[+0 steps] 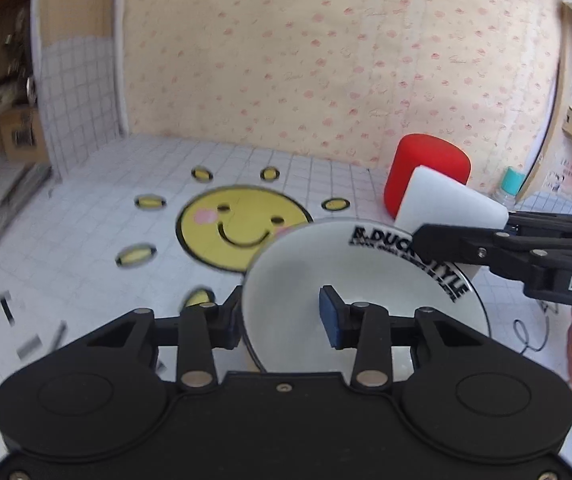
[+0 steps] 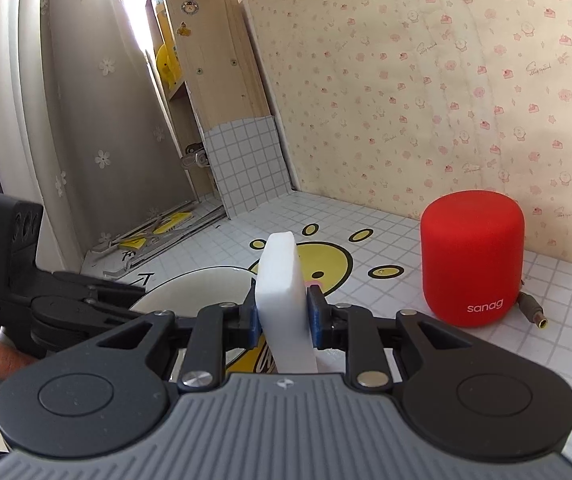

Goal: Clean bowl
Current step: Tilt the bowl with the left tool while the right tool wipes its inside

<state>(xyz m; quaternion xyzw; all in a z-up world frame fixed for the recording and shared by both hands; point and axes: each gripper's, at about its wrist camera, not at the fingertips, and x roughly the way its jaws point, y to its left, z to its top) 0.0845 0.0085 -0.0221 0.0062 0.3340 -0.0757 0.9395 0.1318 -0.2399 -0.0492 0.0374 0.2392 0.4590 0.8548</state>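
1. The bowl (image 1: 365, 292) is white and glossy, with a thin dark rim line and black lettering printed inside its far wall; the interior appears clean in both views.
2. The bowl is held tilted at the centre of the left wrist view, its rim clamped by the left gripper (image 1: 282, 318): one blue pad (image 1: 330, 316) is seen inside the bowl and the other finger outside the wall, the jaws partly closed on the rim.
3. In the right wrist view the bowl (image 2: 190, 292) lies at 9 o'clock of the sponge (image 2: 286, 304), partly hidden by the left gripper (image 2: 66, 304).
4. The right gripper (image 2: 284, 316) is closed narrowly on the sponge, whose sides are pinched in by the blue pads.
5. In the left wrist view the sponge (image 1: 449, 204) stands at 1 o'clock of the bowl, at or just above its far rim; contact cannot be told.
6. A red speaker (image 2: 471, 264), cylindrical and matt, stands at 2 o'clock, close to the wall.
7. Open table (image 1: 86, 216), covered in a white grid-pattern sheet with a yellow smiley, extends toward 10 o'clock; a wooden shelf (image 2: 214, 60) bounds that side.
8. The sponge is a smooth white foam block with rounded corners.
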